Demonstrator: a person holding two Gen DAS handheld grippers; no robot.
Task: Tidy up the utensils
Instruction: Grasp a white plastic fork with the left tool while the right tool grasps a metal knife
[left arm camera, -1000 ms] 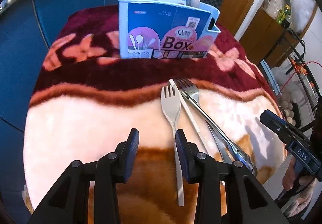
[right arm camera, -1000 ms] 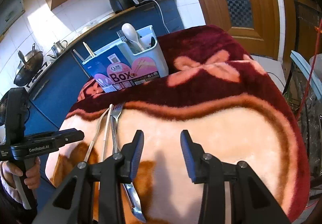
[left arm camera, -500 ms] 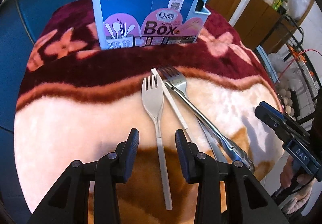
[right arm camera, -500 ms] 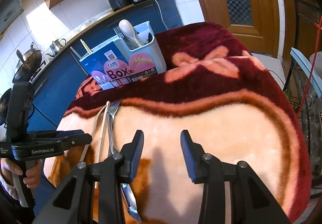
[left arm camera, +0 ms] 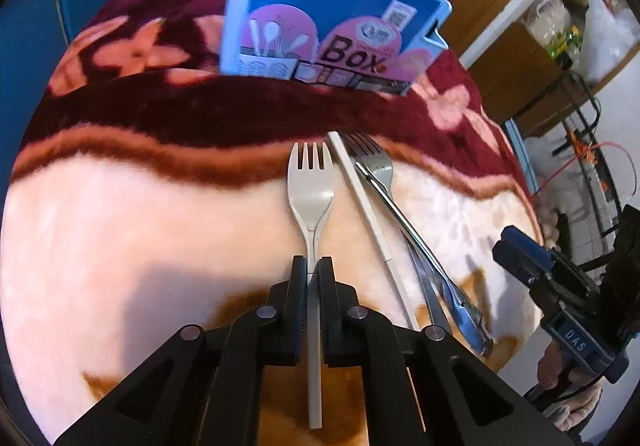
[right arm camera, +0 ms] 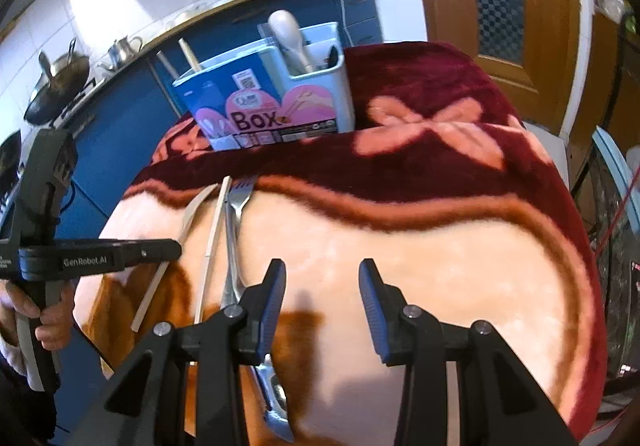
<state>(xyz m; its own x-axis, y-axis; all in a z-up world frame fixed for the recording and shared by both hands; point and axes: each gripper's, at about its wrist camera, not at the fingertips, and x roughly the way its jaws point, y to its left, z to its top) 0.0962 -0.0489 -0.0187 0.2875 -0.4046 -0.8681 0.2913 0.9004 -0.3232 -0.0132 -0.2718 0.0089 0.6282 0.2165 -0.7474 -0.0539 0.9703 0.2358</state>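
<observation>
Item: pale fork. It lies on the blanket, tines toward the box, with my left gripper clamped on its handle just below the bowl. The jaws have just been closing, and the handle runs back between them.

Item: chopstick, just right of the pale fork.

Item: steel fork with another steel piece under it, lying beside the chopstick; I cannot tell what the lower piece is.

Item: right gripper. Parted, holding nothing, over bare blanket right of the steel fork.

Item: box, standing at the far end of the blanket, compartments already holding a spoon and chopsticks.

Risks, as I judge them: the hold is on a thin flat handle, so the fork could swivel or slip when I lift it. The plush blanket may snag the tines. A low swing could nudge the chopstick. A hard entry could tip the box.

Writing: "Box" on the box label, with a QR code above; "GenRobot.AI" on the left gripper's side; "DAS" on the right gripper's body.
</observation>
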